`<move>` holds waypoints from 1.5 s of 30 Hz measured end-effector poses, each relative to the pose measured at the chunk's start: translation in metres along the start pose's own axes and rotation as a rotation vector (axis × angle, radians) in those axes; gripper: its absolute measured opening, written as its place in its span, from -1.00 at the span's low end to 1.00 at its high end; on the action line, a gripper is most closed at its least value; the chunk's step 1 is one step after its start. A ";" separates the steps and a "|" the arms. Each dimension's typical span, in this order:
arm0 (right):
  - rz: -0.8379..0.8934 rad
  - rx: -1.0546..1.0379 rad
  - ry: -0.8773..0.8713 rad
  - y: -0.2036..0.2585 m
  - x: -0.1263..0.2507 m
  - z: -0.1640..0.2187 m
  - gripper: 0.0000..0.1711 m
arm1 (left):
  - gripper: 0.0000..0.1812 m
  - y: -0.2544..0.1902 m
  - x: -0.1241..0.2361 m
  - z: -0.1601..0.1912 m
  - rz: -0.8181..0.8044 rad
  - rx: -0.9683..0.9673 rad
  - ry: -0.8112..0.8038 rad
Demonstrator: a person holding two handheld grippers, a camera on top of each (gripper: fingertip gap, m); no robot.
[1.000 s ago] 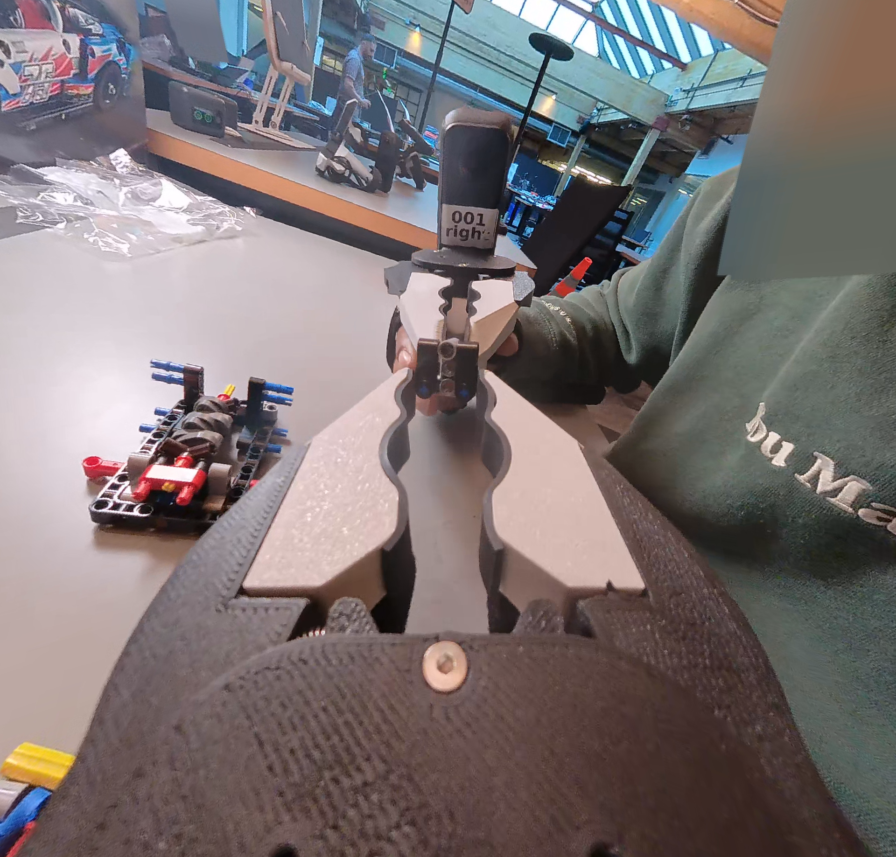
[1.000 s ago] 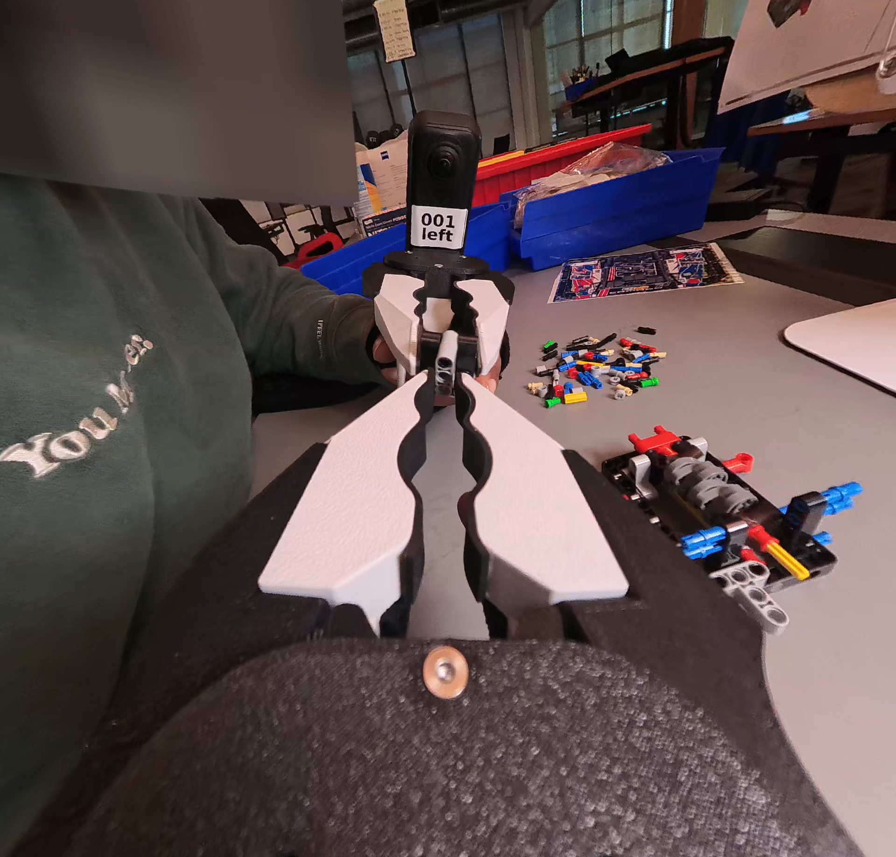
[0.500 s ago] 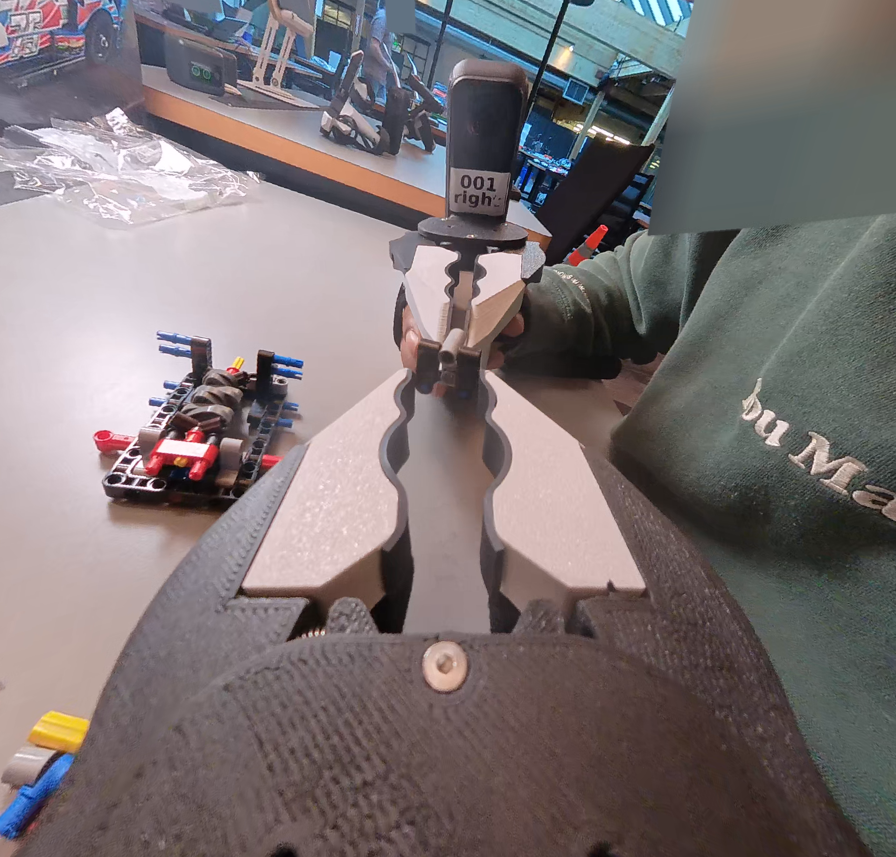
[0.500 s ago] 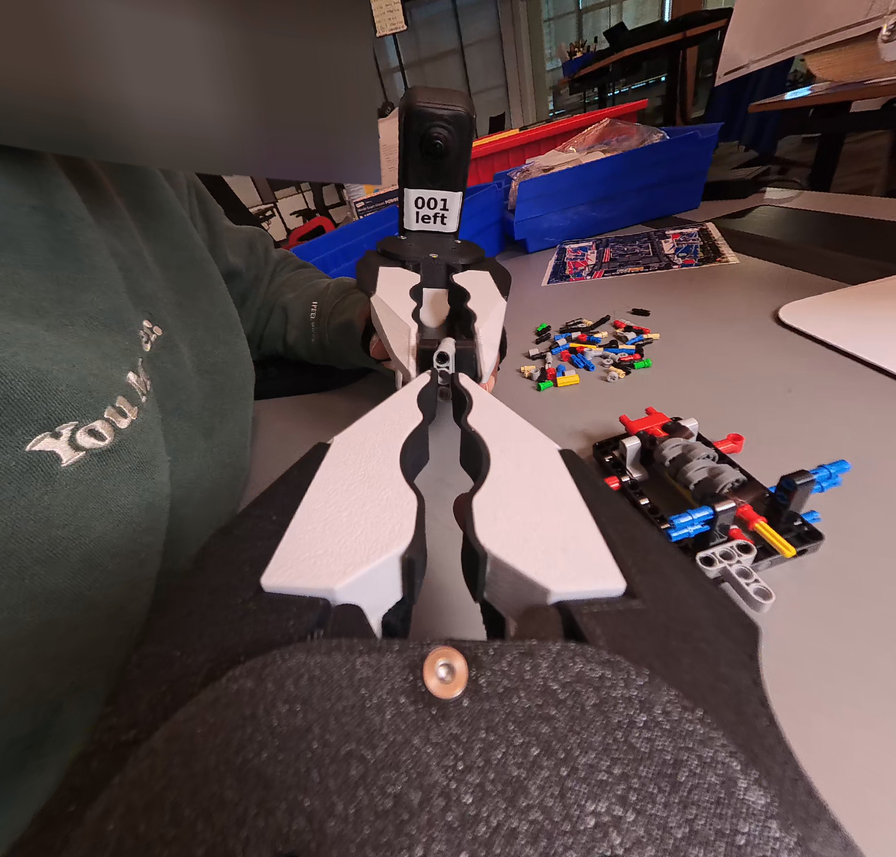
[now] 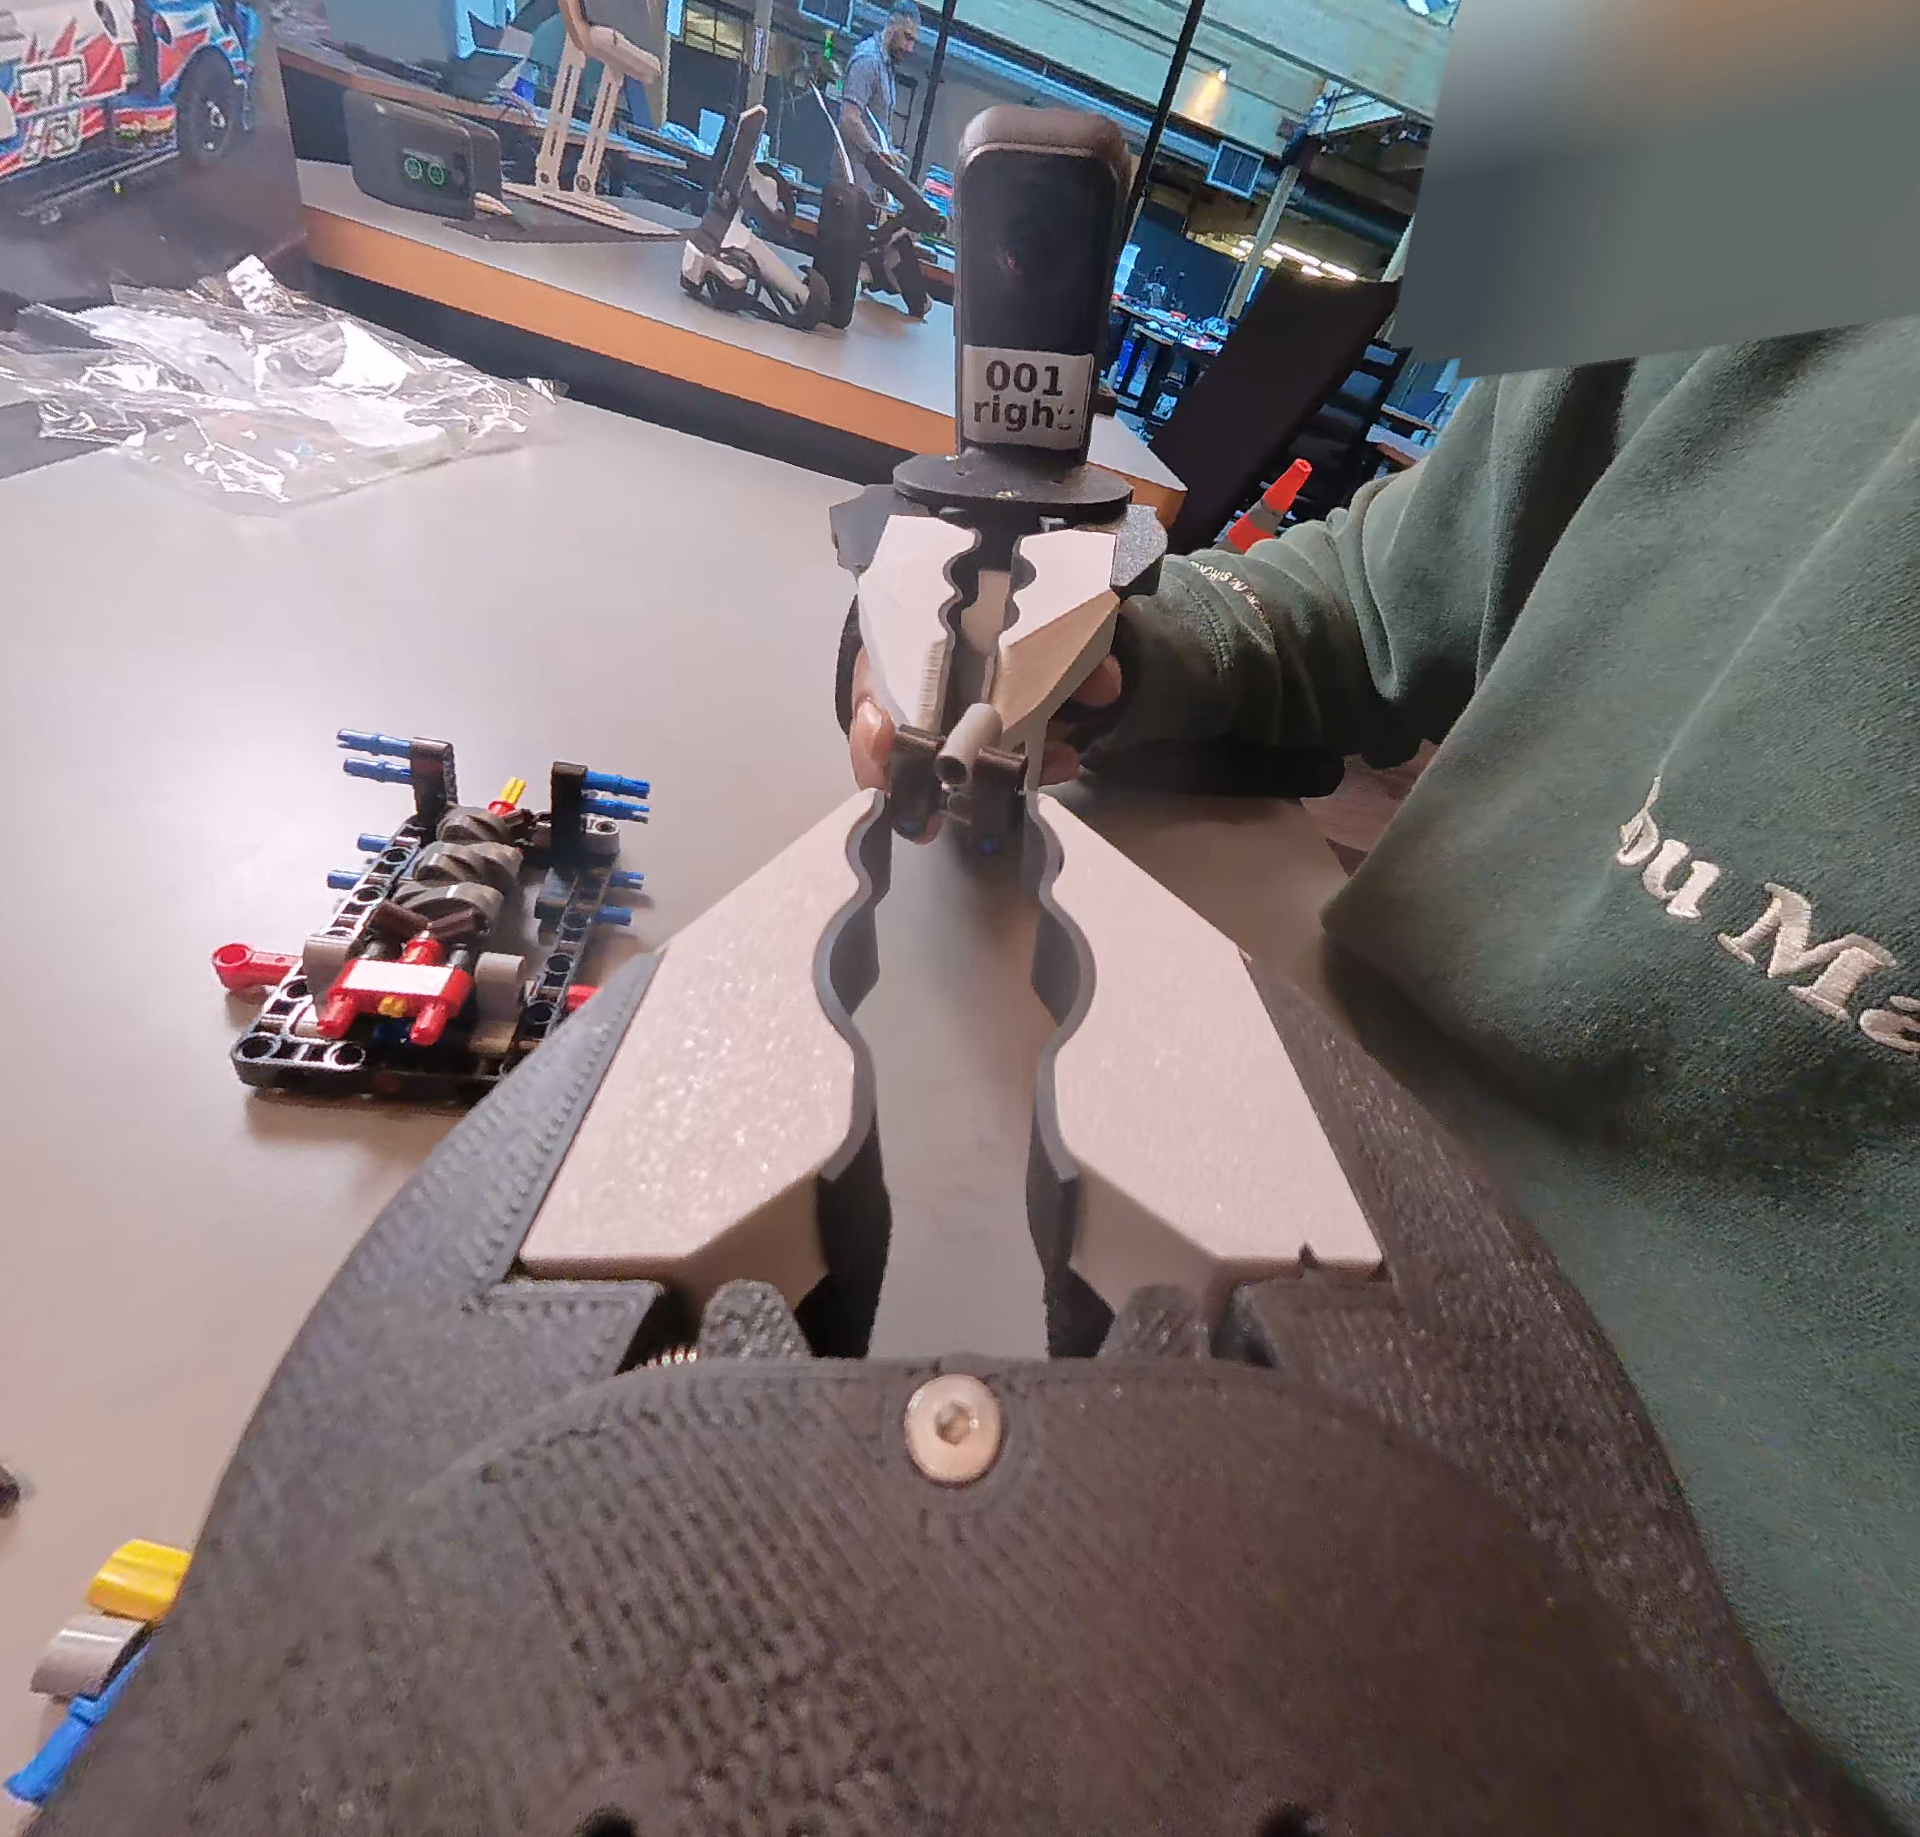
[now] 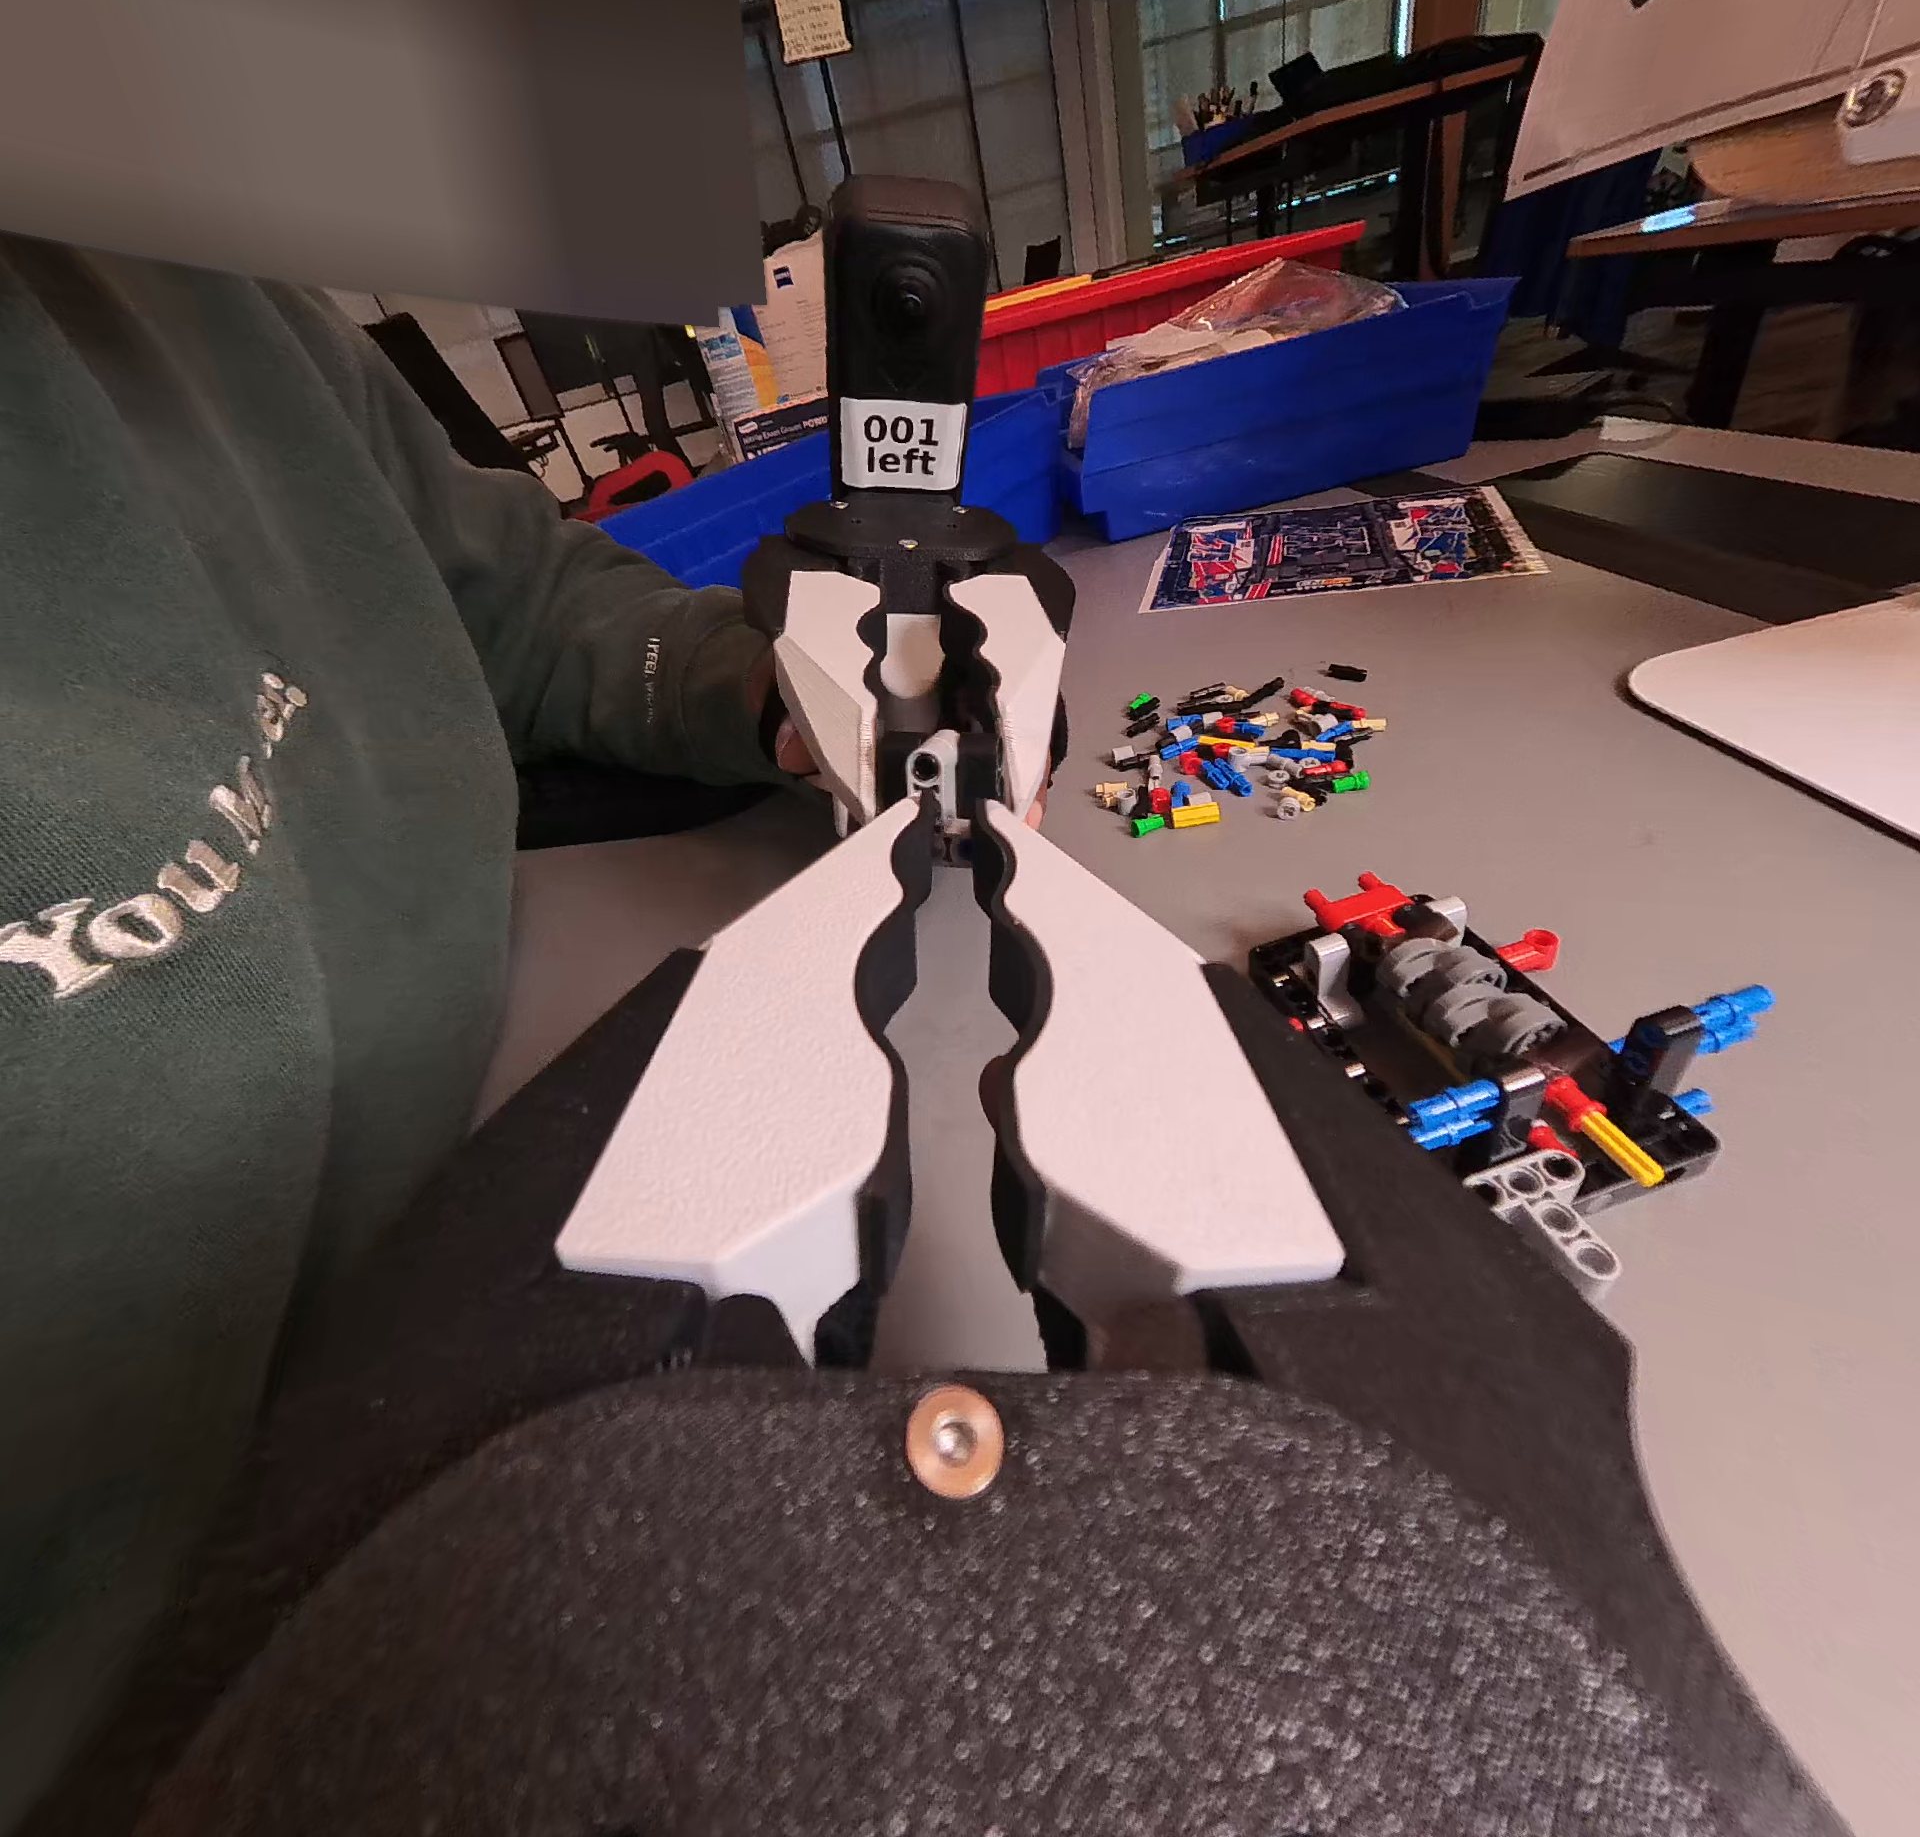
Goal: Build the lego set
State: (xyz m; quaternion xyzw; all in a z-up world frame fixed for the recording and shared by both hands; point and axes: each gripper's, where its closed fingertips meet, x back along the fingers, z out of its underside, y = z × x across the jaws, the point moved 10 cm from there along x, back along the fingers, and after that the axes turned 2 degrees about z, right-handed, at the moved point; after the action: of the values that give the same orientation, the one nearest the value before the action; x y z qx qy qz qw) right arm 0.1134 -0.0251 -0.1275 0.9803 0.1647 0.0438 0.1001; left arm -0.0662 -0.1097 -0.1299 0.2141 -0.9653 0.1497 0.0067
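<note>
My left gripper (image 5: pixel 956 816) is shut on a small black lego piece with blue pins (image 5: pixel 914 785), held above the table. My right gripper (image 6: pixel 951 826) faces it tip to tip and is shut on a light grey beam (image 6: pixel 933 769). The grey beam (image 5: pixel 966 748) touches the black piece (image 6: pixel 985 757) between the two grippers. The right gripper (image 5: pixel 966 722) shows in the left wrist view, and the left gripper (image 6: pixel 935 785) in the right wrist view. The part-built black frame with grey gears, red and blue pins (image 5: pixel 416 956) lies on the table (image 6: pixel 1486 1039).
A pile of loose small pieces (image 6: pixel 1236 748) lies beyond the frame. A grey three-hole beam (image 6: pixel 1548 1216) leans at the frame's near end. Blue bins (image 6: pixel 1278 416), a sticker sheet (image 6: pixel 1340 546) and a white board (image 6: pixel 1808 707) lie farther off. A clear plastic bag (image 5: pixel 239 385) lies far left. The person's green sleeve is close. Only a small space, under 4 cm, lies between the two pairs of fingers.
The grippers stay tip to tip. The grey beam has turned from upright to lying end-on toward the left gripper, against the black piece.
</note>
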 end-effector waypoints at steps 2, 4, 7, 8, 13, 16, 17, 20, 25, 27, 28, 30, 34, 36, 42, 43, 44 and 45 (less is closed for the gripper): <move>0.003 0.002 -0.003 0.000 0.001 -0.001 -0.93 | -0.74 0.001 0.000 0.000 0.010 0.018 -0.012; 0.000 -0.006 -0.010 -0.001 0.002 -0.003 -0.88 | -0.74 0.003 0.000 -0.001 0.009 0.038 -0.032; 0.017 0.004 -0.011 -0.001 0.003 -0.005 -0.87 | -0.75 0.006 0.004 -0.002 0.017 0.067 -0.066; 0.022 0.014 -0.007 0.000 0.004 -0.006 -0.87 | -0.75 0.006 0.005 -0.002 0.020 0.064 -0.076; 0.037 0.051 0.004 0.007 0.002 -0.007 -0.90 | -0.75 0.003 0.001 -0.002 0.014 -0.017 -0.074; 0.067 0.075 0.024 0.006 0.005 -0.008 -1.00 | -0.74 0.001 -0.003 -0.002 0.021 -0.028 -0.073; 0.071 0.080 0.028 0.006 0.007 -0.008 -1.00 | -0.74 0.001 -0.005 -0.001 0.015 -0.029 -0.073; 0.074 0.067 0.029 0.005 0.010 -0.010 -1.00 | -0.74 0.002 -0.008 -0.002 0.012 -0.018 -0.090; 0.079 0.116 0.013 0.010 0.014 -0.018 -0.84 | -0.74 0.000 -0.011 -0.003 -0.004 -0.036 -0.097; 0.088 0.144 0.013 0.013 0.014 -0.020 -0.82 | -0.74 -0.002 -0.013 -0.003 -0.015 -0.055 -0.084; 0.104 0.170 0.028 0.014 0.013 -0.020 -0.83 | -0.74 -0.003 -0.014 -0.003 -0.018 -0.066 -0.075; 0.121 0.210 0.068 0.017 0.010 -0.018 -0.87 | -0.74 -0.005 -0.017 -0.002 -0.028 -0.083 -0.052; 0.141 0.247 0.113 0.018 0.008 -0.015 -0.94 | -0.75 -0.007 -0.020 0.000 -0.061 -0.118 -0.011; 0.136 0.237 0.110 0.017 0.008 -0.014 -0.94 | -0.74 -0.006 -0.020 0.000 -0.066 -0.114 -0.004; 0.139 0.243 0.179 0.011 0.009 -0.009 -0.93 | -0.75 -0.004 -0.020 0.002 -0.113 -0.154 0.059; 0.146 0.263 0.198 0.011 0.009 -0.008 -0.93 | -0.75 -0.005 -0.020 0.003 -0.123 -0.170 0.076; 0.151 0.281 0.214 0.011 0.009 -0.007 -0.93 | -0.75 -0.005 -0.021 0.003 -0.133 -0.187 0.095; 0.152 0.290 0.227 0.011 0.008 -0.005 -0.93 | -0.75 -0.006 -0.022 0.004 -0.143 -0.203 0.114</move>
State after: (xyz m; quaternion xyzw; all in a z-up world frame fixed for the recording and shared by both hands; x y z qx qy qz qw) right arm 0.1241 -0.0319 -0.1194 0.9828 0.1049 0.1372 -0.0652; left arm -0.0438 -0.1070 -0.1340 0.2717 -0.9558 0.0622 0.0939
